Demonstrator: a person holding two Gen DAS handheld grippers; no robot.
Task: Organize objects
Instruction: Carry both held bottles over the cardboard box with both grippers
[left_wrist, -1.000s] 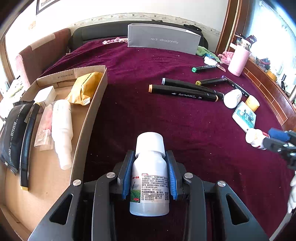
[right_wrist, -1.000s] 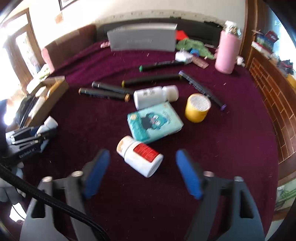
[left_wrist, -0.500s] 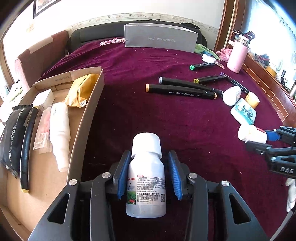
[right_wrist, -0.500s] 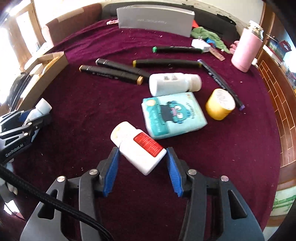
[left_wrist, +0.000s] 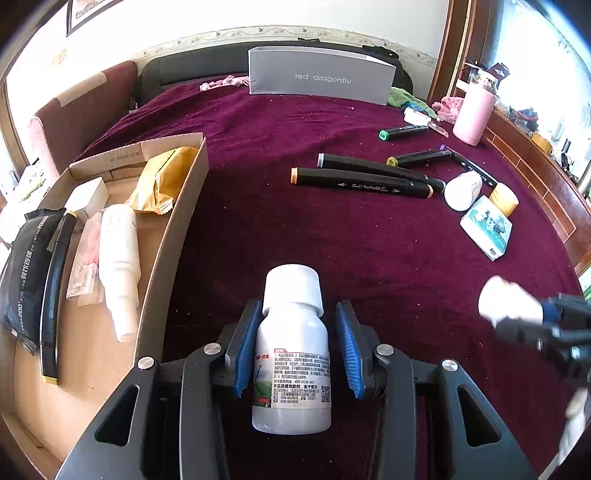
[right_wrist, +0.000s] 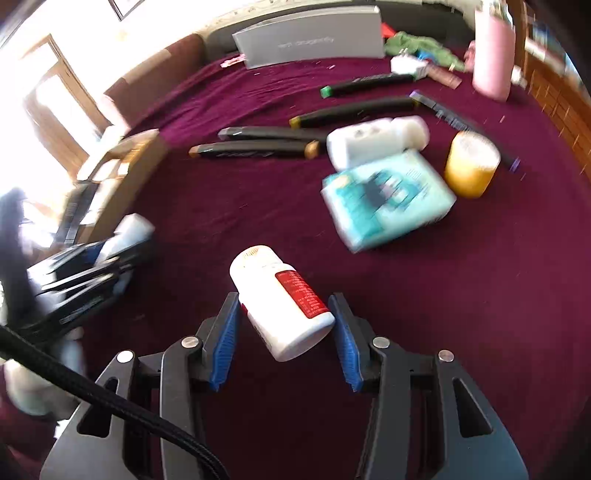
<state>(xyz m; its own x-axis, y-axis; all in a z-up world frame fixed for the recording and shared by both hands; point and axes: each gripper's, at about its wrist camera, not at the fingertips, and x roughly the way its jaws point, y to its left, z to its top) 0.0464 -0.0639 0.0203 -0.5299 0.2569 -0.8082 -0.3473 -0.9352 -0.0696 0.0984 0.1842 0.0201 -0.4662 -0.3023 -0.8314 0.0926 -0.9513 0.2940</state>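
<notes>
Burgundy cloth (left_wrist: 332, 240), two bottles between the jaws: pick-up step, boxing next.

Nearest in the left wrist view, the left gripper (left_wrist: 297, 314) stands slightly apart around the white bottle (left_wrist: 291, 369), its right pad clear of it. In the right wrist view, the right gripper (right_wrist: 283, 301) is closing on the tilted red-label bottle (right_wrist: 291, 295), both pads touching. Next, I judge, each bottle must be gripped firmly and carried to the cardboard box (left_wrist: 173, 236) at ten o'clock. Markers (left_wrist: 362, 182) at one o'clock and the tissue pack (right_wrist: 384, 199) wait farther off.
</notes>
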